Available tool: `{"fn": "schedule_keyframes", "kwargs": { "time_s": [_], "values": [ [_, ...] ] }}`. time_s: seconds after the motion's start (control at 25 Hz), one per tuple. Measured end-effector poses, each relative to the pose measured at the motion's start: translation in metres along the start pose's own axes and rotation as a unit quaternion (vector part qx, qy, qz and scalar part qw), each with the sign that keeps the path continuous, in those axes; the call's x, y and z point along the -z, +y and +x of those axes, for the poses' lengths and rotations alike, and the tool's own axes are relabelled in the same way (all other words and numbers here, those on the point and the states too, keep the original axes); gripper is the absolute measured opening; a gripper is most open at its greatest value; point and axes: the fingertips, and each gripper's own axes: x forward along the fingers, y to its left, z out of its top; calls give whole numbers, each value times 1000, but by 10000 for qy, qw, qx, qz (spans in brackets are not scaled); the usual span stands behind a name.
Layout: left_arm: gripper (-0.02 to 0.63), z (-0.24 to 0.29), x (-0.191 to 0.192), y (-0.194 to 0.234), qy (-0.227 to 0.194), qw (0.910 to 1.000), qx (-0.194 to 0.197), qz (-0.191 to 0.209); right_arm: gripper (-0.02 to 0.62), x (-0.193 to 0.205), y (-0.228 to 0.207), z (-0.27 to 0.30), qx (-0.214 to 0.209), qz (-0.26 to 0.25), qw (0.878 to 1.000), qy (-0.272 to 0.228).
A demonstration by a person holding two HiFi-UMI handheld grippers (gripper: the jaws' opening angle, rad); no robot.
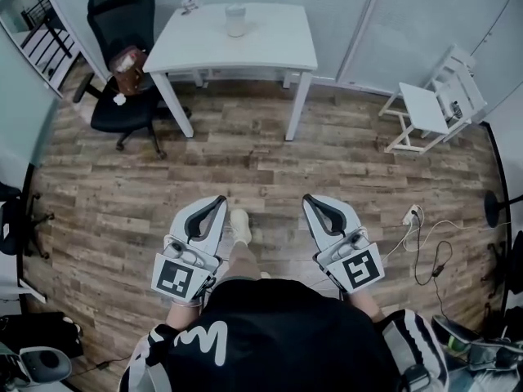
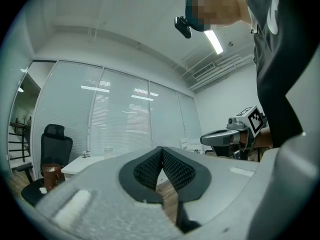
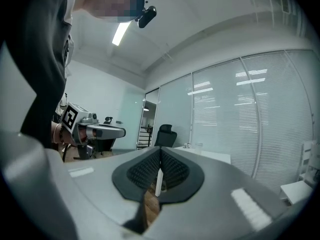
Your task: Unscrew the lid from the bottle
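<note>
So the bottle (image 1: 235, 20) is sitting upright on the white table (image 1: 278, 51) at the far end of the room, near the table's back edge and nothing else close to it (it's too small in the head view to say anything about the cap). Both grippers are well apart from it, held low in front of the person's body and pointing level toward the table. The left gripper (image 1: 220, 200) has its jaws pressed fully together with nothing between the ribbed pads, and the right gripper (image 1: 308, 198) is the same, clamped tight and empty. They sit side by side with a gap between them, and one shoe (image 1: 239, 225) pokes out in that gap. Between the grippers and the table is a wide stretch of bare wood floor (image 1: 245, 153). Off to the left of the table there's a black office chair (image 1: 122, 23) with a brown bag (image 1: 129, 68) on its seat, a small white chair (image 1: 429, 104) stands by the right wall, and some cables (image 1: 425, 247) lie loose on the floor just right of the right gripper.
</note>
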Motion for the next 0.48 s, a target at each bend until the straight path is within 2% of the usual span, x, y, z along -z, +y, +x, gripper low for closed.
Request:
{"fn": "schedule_keyframes", "kwargs": {
  "time_s": [0.2, 0.48],
  "values": [
    [-5, 35, 3, 35, -45, 9999, 129, -60, 2, 1, -24, 43, -33, 36, 10000, -62],
    [-5, 83, 15, 108, -84, 9997, 209, -27, 1, 6, -56, 123, 22, 89, 9999, -107]
  ]
}}
